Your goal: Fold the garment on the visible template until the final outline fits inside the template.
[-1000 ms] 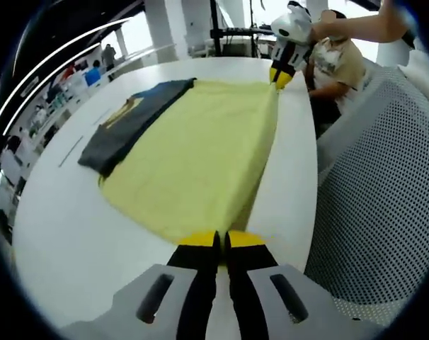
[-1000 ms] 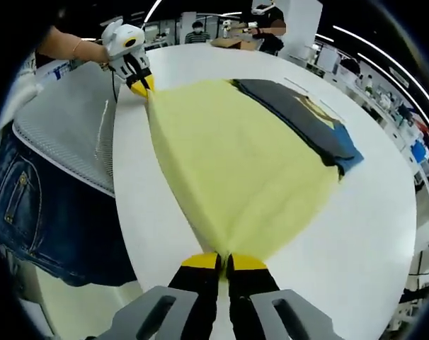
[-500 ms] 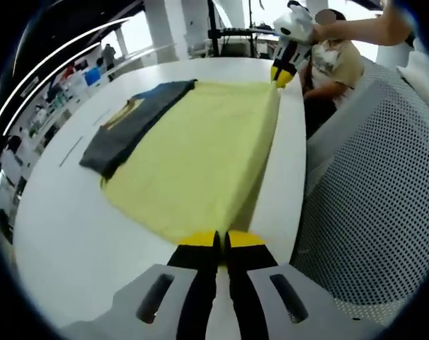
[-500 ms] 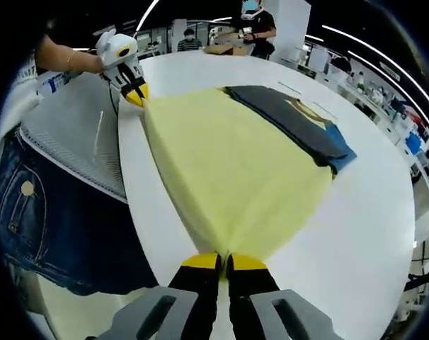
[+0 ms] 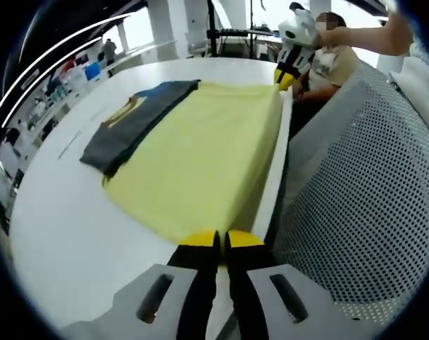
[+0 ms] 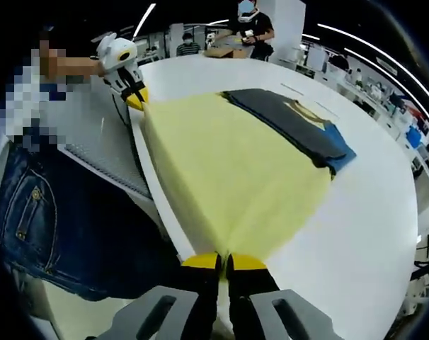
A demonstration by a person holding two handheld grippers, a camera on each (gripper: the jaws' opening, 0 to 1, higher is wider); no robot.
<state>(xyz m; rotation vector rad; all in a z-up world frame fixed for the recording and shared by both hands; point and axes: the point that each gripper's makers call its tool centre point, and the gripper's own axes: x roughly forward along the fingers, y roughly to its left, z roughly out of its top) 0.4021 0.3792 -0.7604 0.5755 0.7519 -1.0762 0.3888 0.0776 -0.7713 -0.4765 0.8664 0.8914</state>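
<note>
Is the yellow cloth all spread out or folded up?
Spread out: the yellow cloth lies flat on the white table, stretched between both grippers pinching its near corners.

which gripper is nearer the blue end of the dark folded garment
Right. The right gripper clamps the yellow garment at the corner toward the blue end. The left gripper clamps the opposite corner, toward the grey end.

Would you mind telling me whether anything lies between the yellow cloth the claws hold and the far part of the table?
Yes: a dark folded garment lies on the white table along the far edge of the yellow cloth, partly beneath it.
</note>
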